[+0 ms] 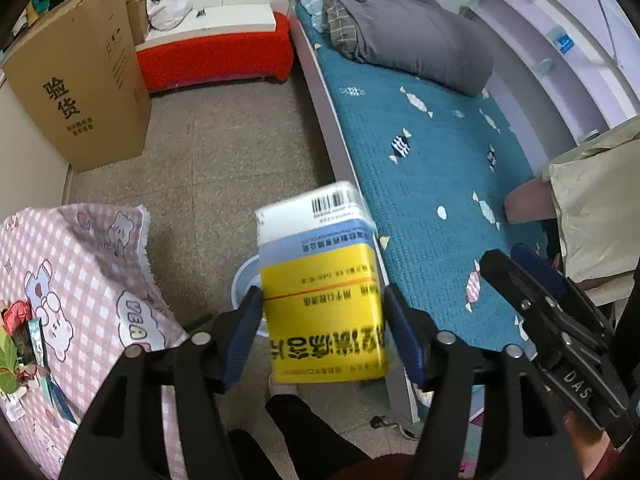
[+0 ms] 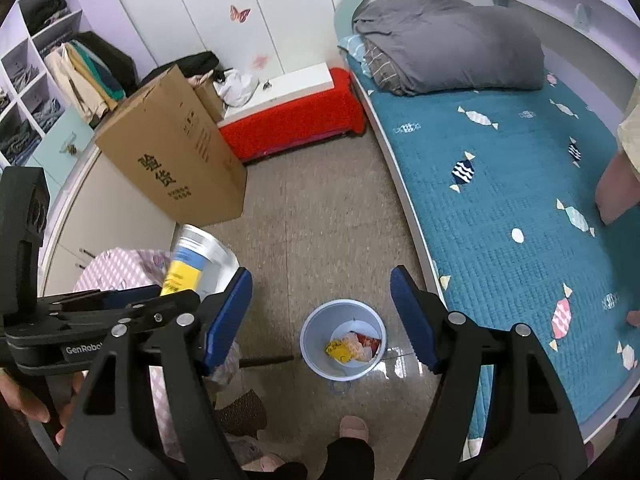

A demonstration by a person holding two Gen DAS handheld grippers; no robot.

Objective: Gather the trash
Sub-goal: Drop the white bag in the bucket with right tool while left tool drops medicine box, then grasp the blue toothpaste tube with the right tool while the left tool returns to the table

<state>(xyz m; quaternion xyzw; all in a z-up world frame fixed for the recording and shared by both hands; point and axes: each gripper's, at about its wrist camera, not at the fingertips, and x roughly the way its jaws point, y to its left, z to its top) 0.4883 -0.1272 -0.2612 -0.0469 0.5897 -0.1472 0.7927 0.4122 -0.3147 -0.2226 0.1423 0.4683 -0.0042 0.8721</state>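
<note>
- Our left tongs (image 1: 320,312) are clamped on a yellow, blue and white medicine box (image 1: 320,280), which fills the lower centre of the left wrist view, its print blurred.
- We hold our right tongs (image 2: 322,316) wide apart with nothing between the blue pads (image 2: 226,316).
- Below them, at lower centre of the right wrist view, we see a pale blue bin (image 2: 343,338) on the floor with yellow and red wrappers (image 2: 352,346) inside.
- At lower left of the left wrist view, a pink checked cloth covers our desk (image 1: 80,280), with small packets (image 1: 24,328) at its edge.
- We see a teal bed (image 1: 420,200) on the right and a cardboard box (image 1: 80,92) at upper left.
</note>
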